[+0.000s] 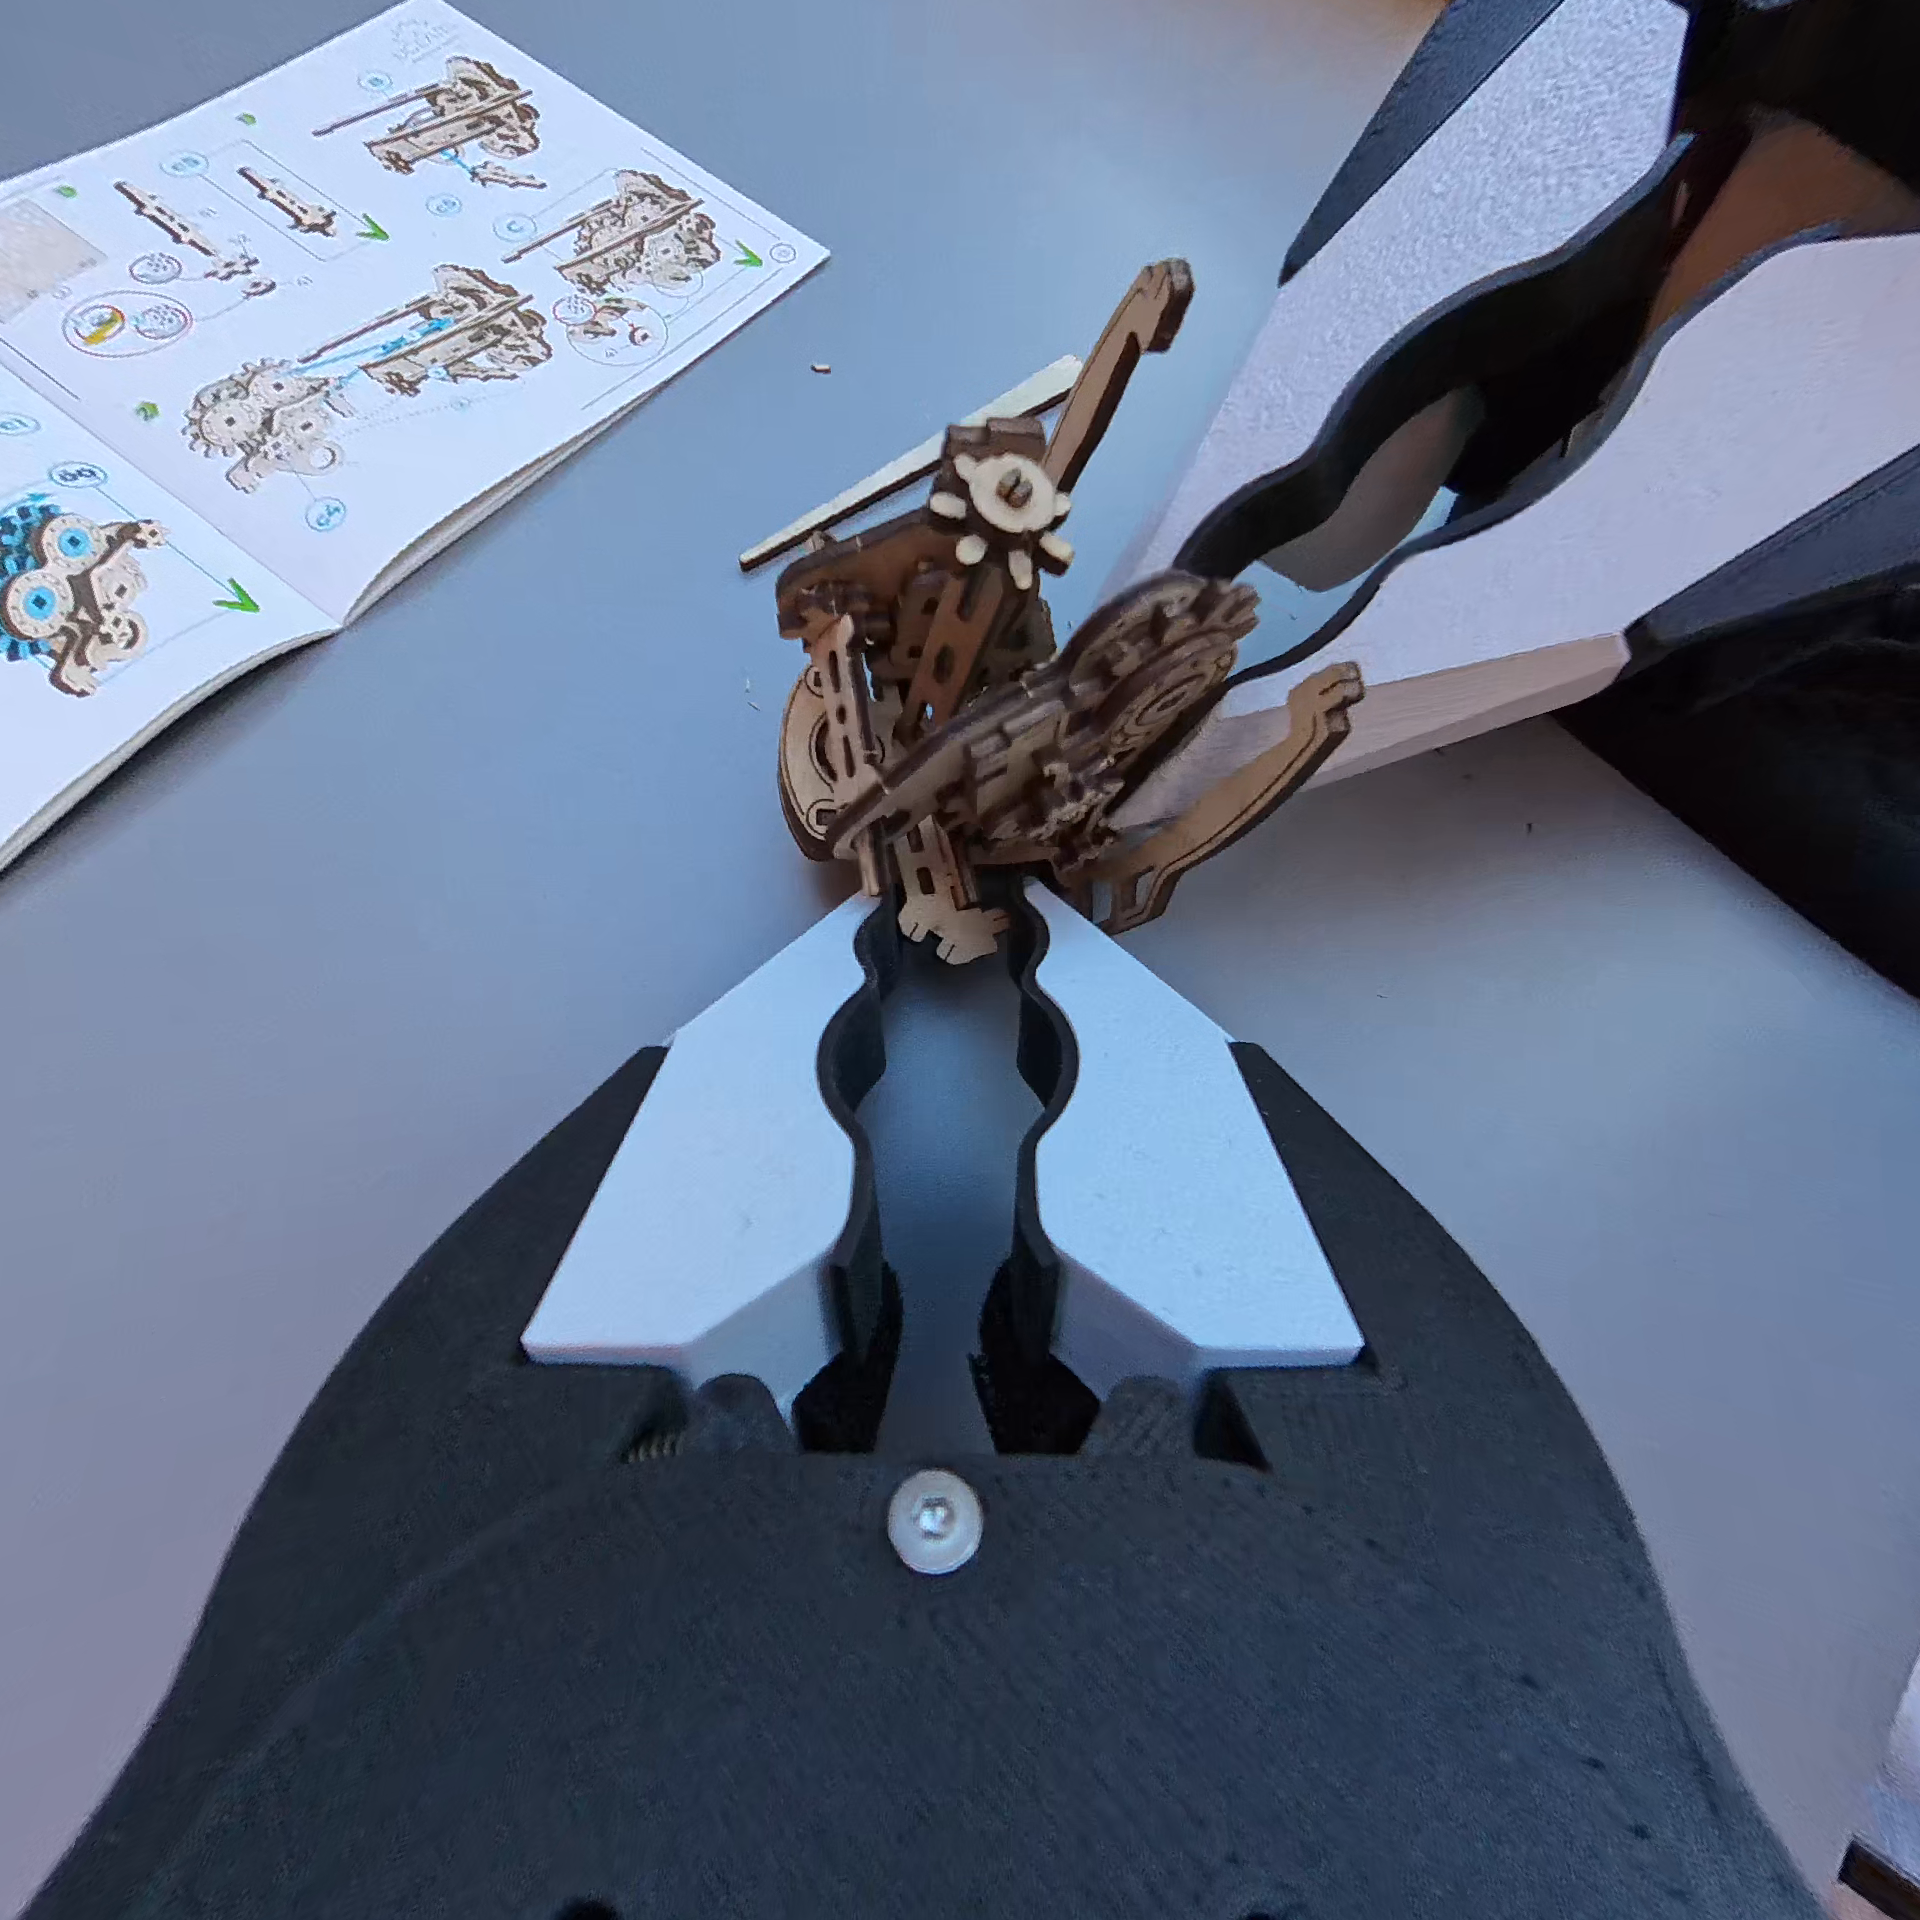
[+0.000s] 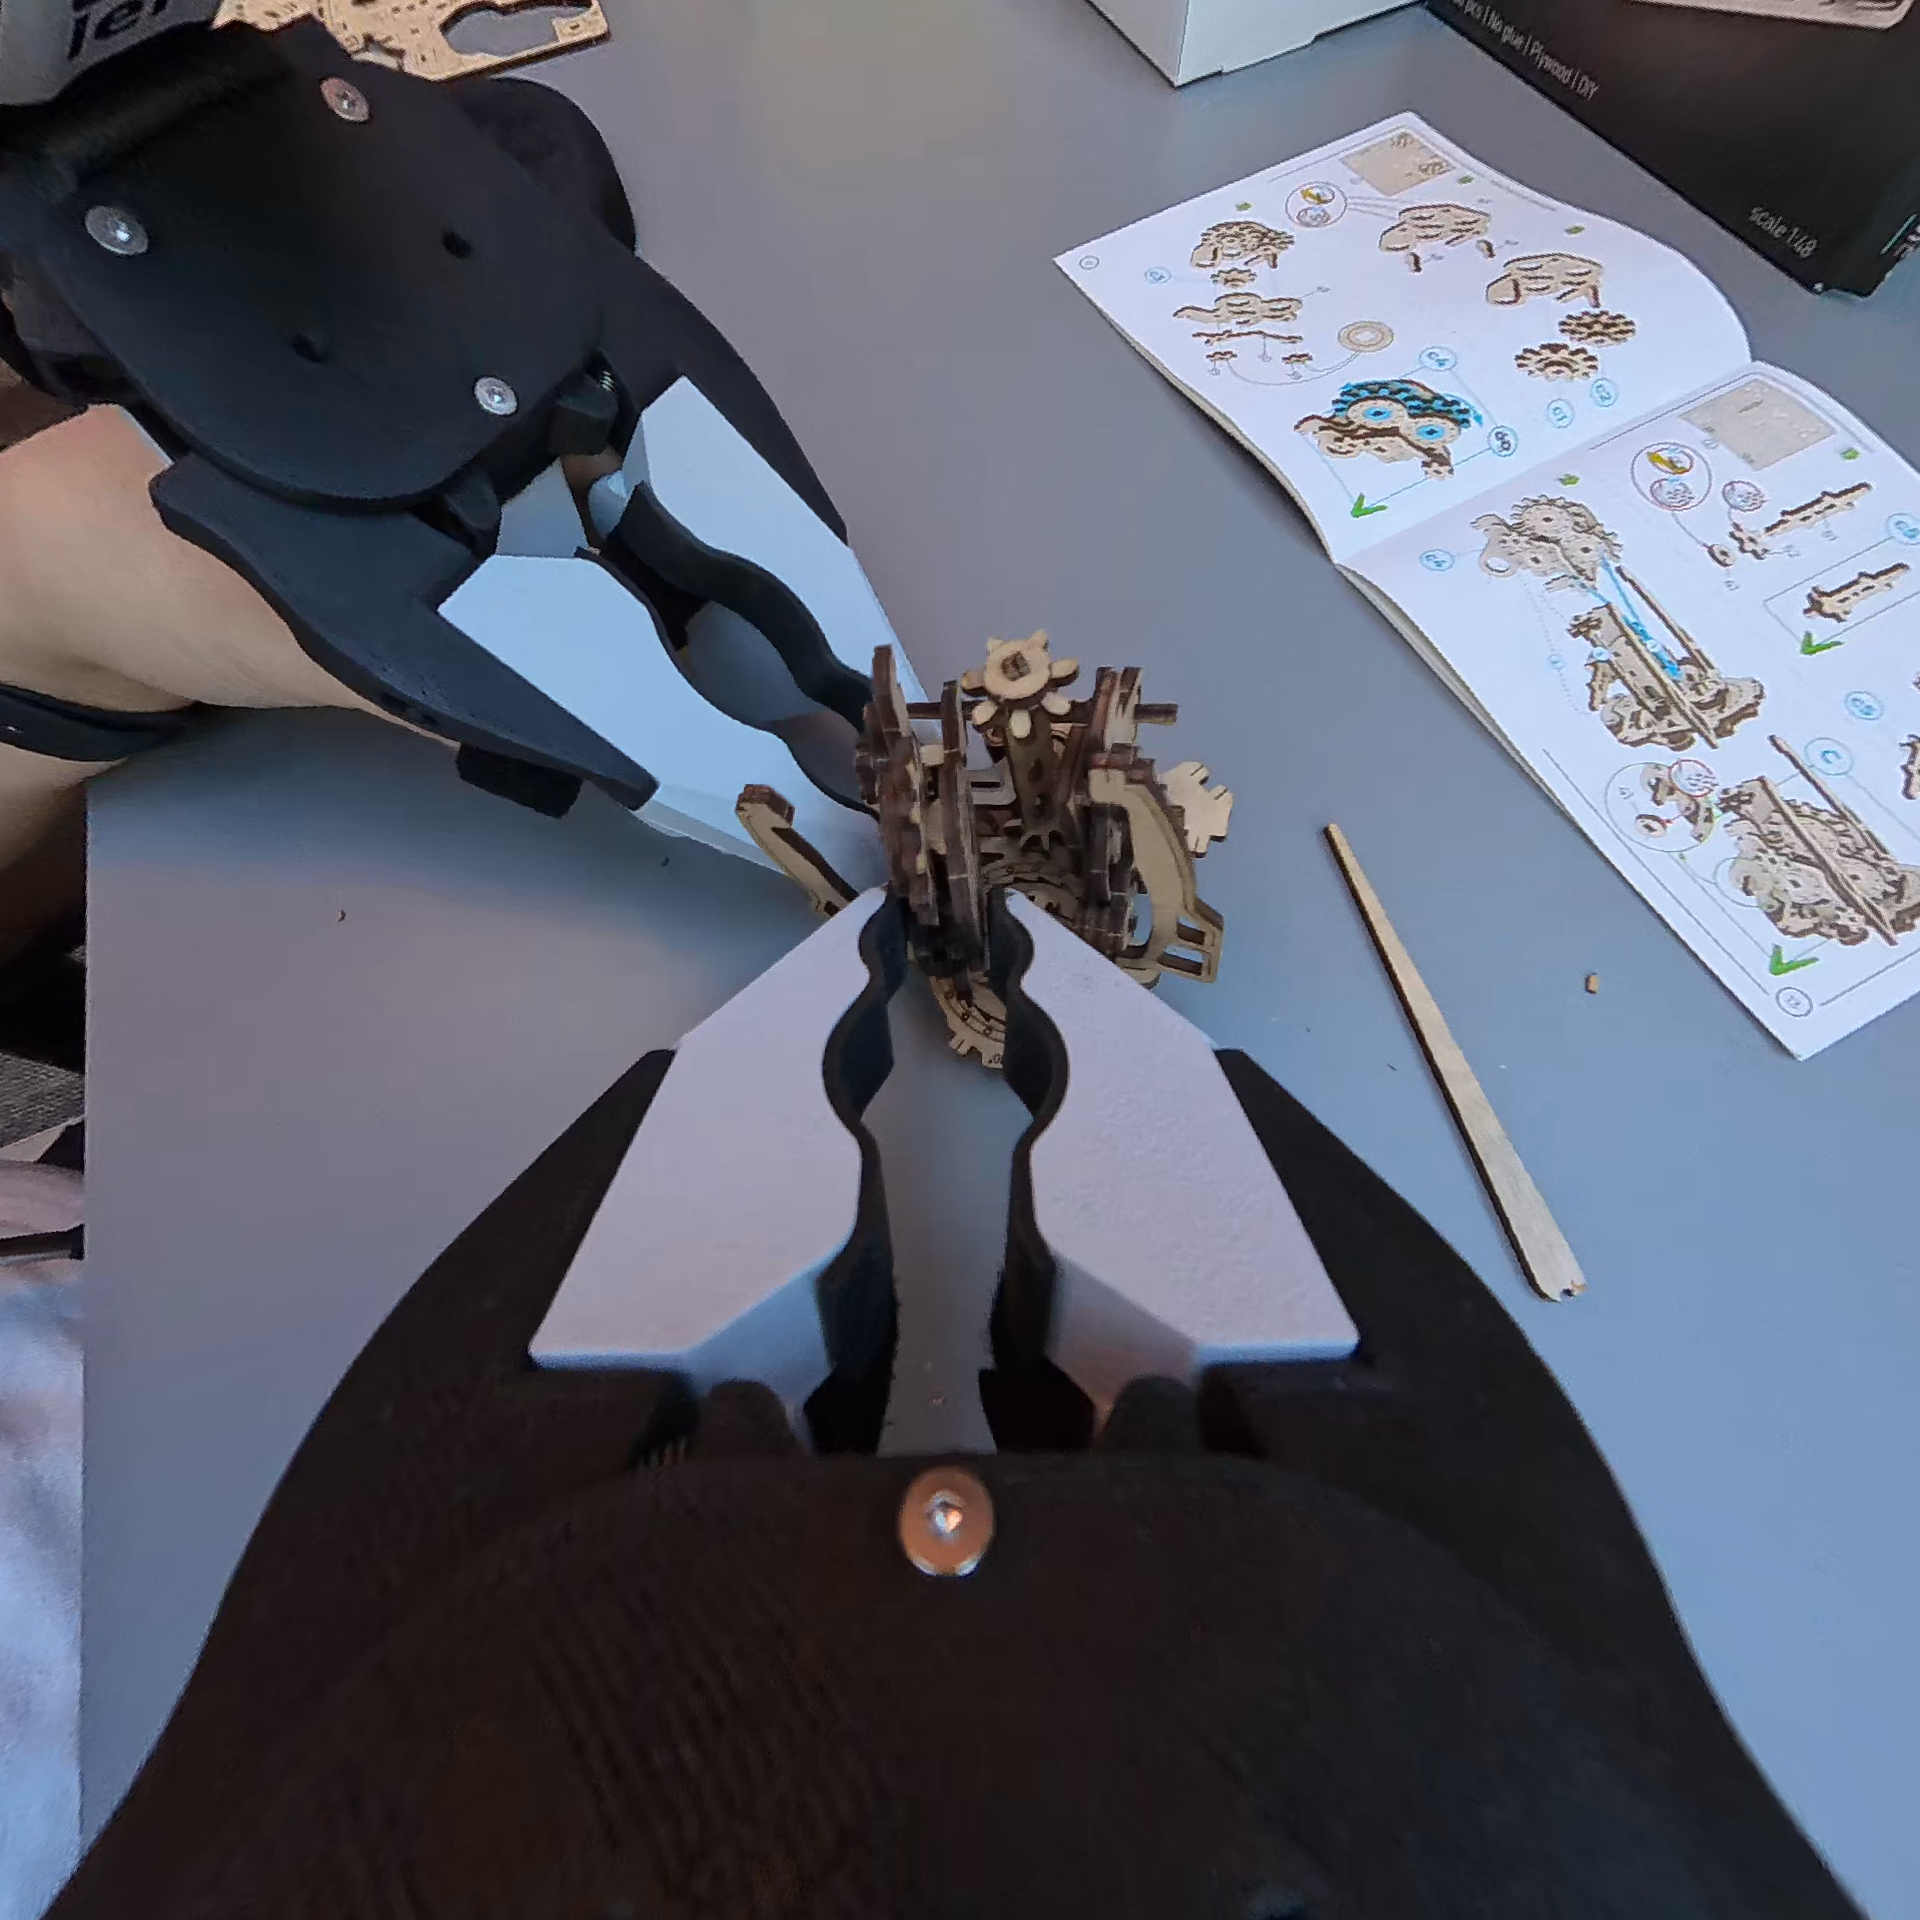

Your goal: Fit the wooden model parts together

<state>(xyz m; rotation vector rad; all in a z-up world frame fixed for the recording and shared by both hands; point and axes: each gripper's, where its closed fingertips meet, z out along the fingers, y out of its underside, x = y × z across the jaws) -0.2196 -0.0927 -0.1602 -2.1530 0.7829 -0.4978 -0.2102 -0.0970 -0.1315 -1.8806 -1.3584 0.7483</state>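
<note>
A small wooden model [image 1: 935, 665] of laser-cut struts and gears stands on the grey table [image 1: 468, 935]. My left gripper [image 1: 951, 920] is shut on a pale strut at the model's near bottom edge. My right gripper [image 1: 1195, 665] comes in from the upper right and is shut on the model's dark geared part [image 1: 1122, 707]. In the right wrist view, my right gripper [image 2: 945, 920] pinches the gear discs [image 2: 925, 831] of the model [image 2: 1049, 810]. The left gripper [image 2: 842, 758] holds it from the upper left.
An open instruction booklet [image 1: 312, 364] lies at the far left, and shows at the right in the right wrist view [image 2: 1558, 582]. A loose wooden stick [image 2: 1455, 1070] lies beside the model. A black box [image 2: 1714, 104], a white box [image 2: 1226, 31] and a cut-out wooden sheet [image 2: 416, 31] lie at the back. The tips of both grippers are at nearly the same place. From the right gripper's tips to the loose wooden stick [image 2: 1455, 1070] is close to 10 cm.
</note>
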